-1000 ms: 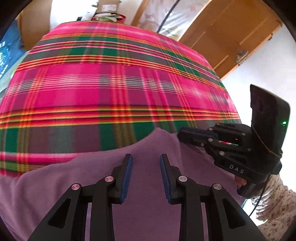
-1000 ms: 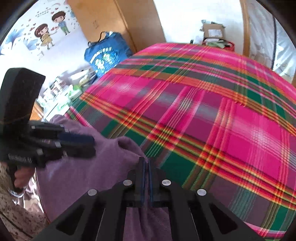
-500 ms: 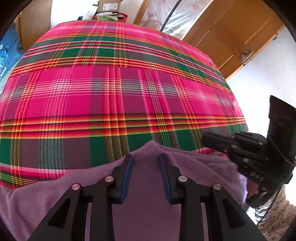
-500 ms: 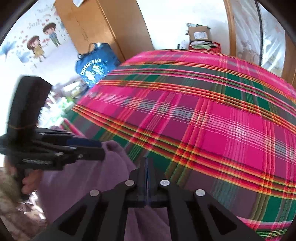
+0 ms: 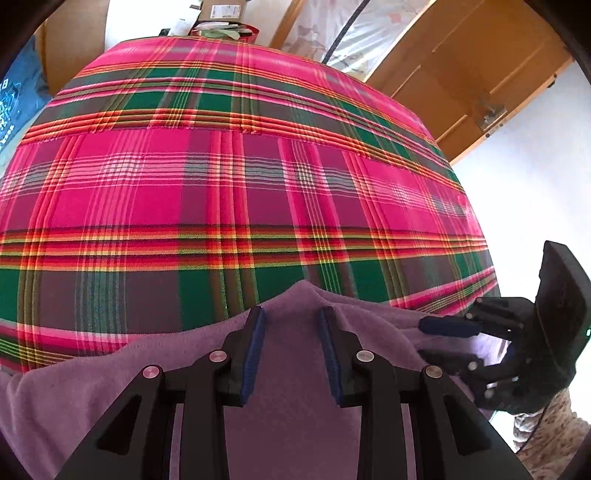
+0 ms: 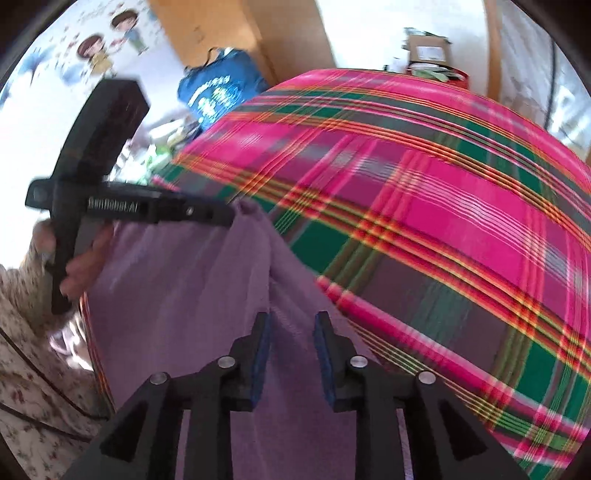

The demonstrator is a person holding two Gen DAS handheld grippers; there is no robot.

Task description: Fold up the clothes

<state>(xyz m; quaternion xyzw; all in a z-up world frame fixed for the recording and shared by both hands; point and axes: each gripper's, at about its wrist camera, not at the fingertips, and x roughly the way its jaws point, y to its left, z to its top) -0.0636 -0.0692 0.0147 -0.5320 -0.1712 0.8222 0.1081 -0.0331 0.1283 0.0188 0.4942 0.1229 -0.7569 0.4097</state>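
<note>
Here both hand-held grippers, left (image 5: 291, 314) parted, right (image 6: 291, 321) opening, straddle the purple garment (image 5: 288, 424) unclamped

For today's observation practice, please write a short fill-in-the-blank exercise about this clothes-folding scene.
1. The garment being folded is ____ in colour.
2. It lies on a pink and green ____ cloth.
3. The blue bag stands in front of a ____ cabinet.
4. The pads on the left gripper fingers are ____.

Missing words: purple; plaid; wooden; blue

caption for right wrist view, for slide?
Right hand-held gripper, jaws opening, over purple garment on plaid bedspread.
</note>
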